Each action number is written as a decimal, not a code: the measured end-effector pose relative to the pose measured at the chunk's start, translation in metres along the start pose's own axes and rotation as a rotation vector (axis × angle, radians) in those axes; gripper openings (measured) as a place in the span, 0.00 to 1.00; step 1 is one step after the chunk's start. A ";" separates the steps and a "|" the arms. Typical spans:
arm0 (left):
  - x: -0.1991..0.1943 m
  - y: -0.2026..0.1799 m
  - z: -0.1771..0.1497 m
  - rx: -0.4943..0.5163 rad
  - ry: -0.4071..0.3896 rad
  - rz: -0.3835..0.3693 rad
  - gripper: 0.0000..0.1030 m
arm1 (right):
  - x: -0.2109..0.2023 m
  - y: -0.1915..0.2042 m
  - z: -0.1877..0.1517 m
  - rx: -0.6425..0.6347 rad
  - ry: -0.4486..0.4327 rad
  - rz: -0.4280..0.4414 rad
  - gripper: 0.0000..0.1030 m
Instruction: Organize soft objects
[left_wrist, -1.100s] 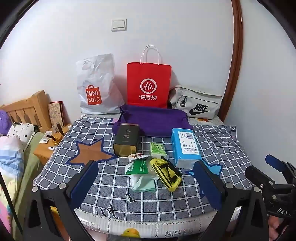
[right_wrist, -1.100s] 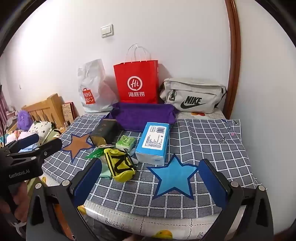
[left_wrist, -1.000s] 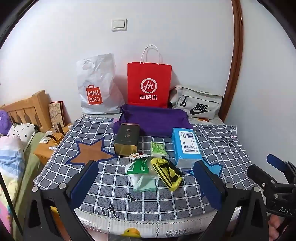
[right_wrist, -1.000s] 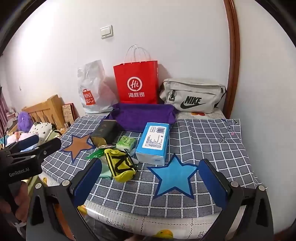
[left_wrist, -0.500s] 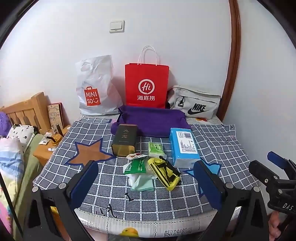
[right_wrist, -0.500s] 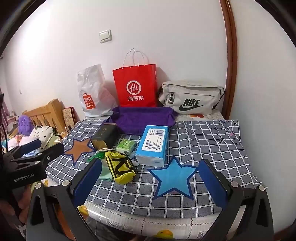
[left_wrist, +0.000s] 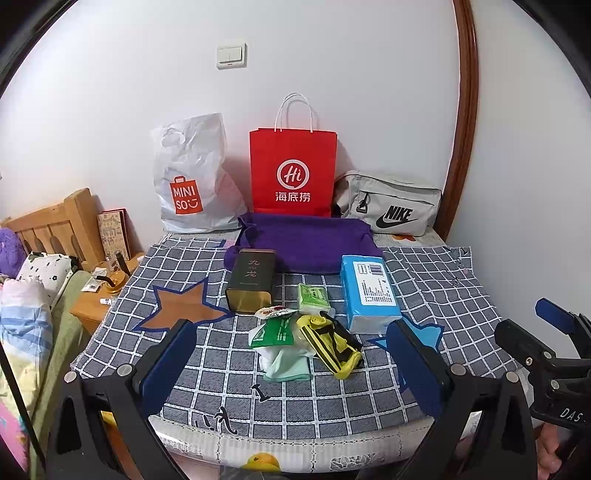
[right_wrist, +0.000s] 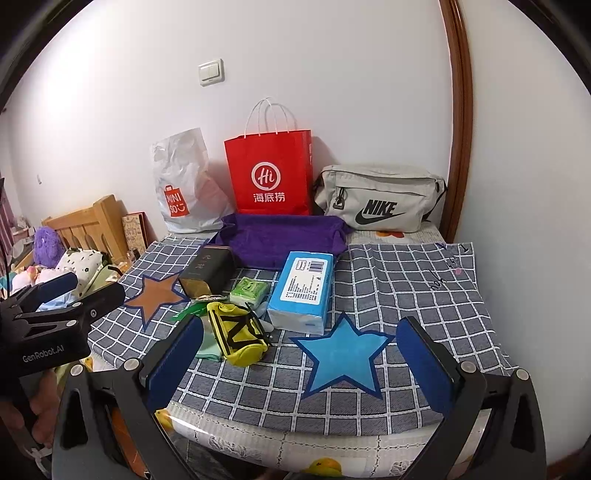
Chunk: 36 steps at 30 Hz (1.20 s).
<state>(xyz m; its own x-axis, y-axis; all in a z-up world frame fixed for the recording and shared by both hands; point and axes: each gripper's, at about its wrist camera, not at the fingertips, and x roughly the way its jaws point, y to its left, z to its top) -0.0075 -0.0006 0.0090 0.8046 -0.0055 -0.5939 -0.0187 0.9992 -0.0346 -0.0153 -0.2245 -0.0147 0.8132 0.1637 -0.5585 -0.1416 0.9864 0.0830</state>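
A bench (left_wrist: 461, 295) covered in a grey checked cloth with star patches stands against a white wall, a light switch (left_wrist: 231, 56) high on it and a curved brown wooden frame (left_wrist: 466, 110) at the far right. To the left is a bed with a wooden headboard (left_wrist: 55, 225), pillows and a purple plush toy (right_wrist: 47, 242).

Along the far edge, against the wall, stand a white Miniso plastic bag (left_wrist: 192, 177), a red paper bag (left_wrist: 293, 171) in the middle and a grey Nike waist bag (left_wrist: 391, 208) on the right. Just in front of the red bag sits a purple fabric bin (left_wrist: 306, 240).

Nearer, in the middle of the bench, lies a cluster: a dark tea tin (left_wrist: 252, 279) on the left, a small green tissue pack (left_wrist: 313, 297), and a blue tissue pack (left_wrist: 367, 291) on the right. In front of these sit a green packet (left_wrist: 275, 332), a pale green cloth (left_wrist: 286, 365) and a yellow and black pouch (left_wrist: 330, 345), touching or overlapping one another.

The left gripper (left_wrist: 295, 365) hovers at the near edge, facing the cluster, jaws spread wide and holding nothing. The right gripper (right_wrist: 299, 362) hovers further right over a blue star patch (right_wrist: 341, 352), jaws also wide apart and empty, the pouch just beside its left finger. Each gripper shows at the edge of the other's view.
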 end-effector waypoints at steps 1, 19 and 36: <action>0.000 -0.001 0.000 0.000 0.000 0.001 1.00 | 0.000 0.000 0.000 -0.001 0.000 -0.001 1.00; 0.000 0.001 -0.001 0.000 -0.010 0.011 1.00 | -0.003 0.002 0.002 0.003 -0.003 0.013 1.00; -0.002 0.005 -0.003 -0.001 -0.018 0.011 1.00 | -0.005 0.003 0.001 0.010 -0.011 0.019 1.00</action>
<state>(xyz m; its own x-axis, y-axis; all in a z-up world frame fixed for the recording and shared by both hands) -0.0110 0.0041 0.0081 0.8148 0.0064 -0.5797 -0.0281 0.9992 -0.0285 -0.0191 -0.2218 -0.0109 0.8163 0.1828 -0.5480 -0.1516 0.9832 0.1021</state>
